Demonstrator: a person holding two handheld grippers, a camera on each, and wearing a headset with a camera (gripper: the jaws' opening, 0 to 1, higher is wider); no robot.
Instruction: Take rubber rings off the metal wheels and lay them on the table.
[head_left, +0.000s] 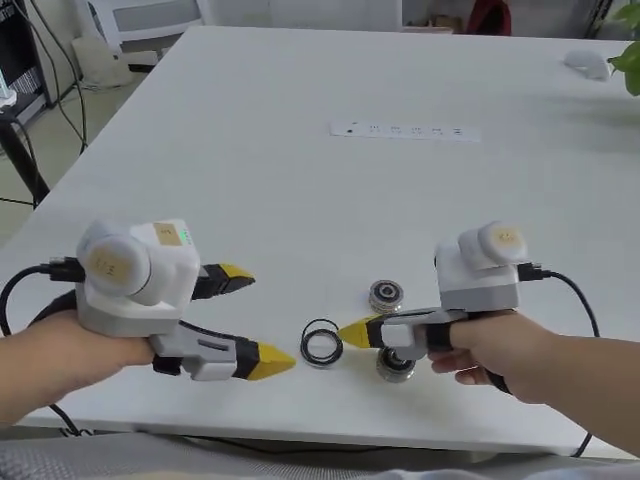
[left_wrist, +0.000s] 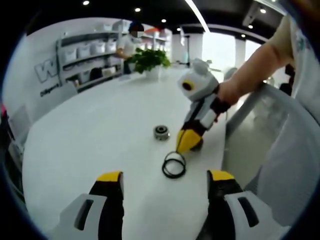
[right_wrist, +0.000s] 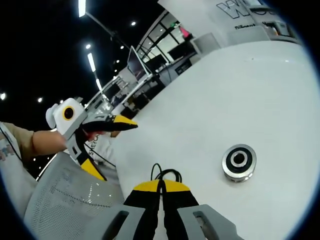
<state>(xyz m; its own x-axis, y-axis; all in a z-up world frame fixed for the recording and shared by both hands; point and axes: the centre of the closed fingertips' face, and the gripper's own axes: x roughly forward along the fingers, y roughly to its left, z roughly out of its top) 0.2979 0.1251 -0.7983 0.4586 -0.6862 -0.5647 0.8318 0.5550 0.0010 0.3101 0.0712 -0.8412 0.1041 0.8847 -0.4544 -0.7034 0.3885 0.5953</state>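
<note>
**Rings on the bench, two wheels beside them**

Nearest the person, the left hand-held gripper (head_left: 268, 318) hovers over the front edge of the bench (head_left: 300, 180). Its yellow-tipped jaws are spread wide and hold nothing. They point toward the rings (head_left: 308, 348), which lie just ahead of them in the left gripper view.

The rings are black and thin and lie flat on the white top. Their outline looks doubled, as if two lay overlapped. They sit between the two hand-held grippers.

The right hand-held gripper (head_left: 350, 333) reaches in from the other side with its jaws pressed together. Its yellow tip is at the rim of the rings, and I cannot tell whether it nips that rim or only rests against it.

Under the body of the right hand-held gripper stands the near wheel (head_left: 395, 366), partly hidden. The far wheel (head_left: 385, 295) is a little farther back and apart from the rings. It lies flat, its silver rim around a dark centre, and nothing touches it.

Well beyond, a white power strip (head_left: 405, 130) lies mid-bench. Green leaves of a plant (head_left: 630, 65) show at the far right corner.
</note>
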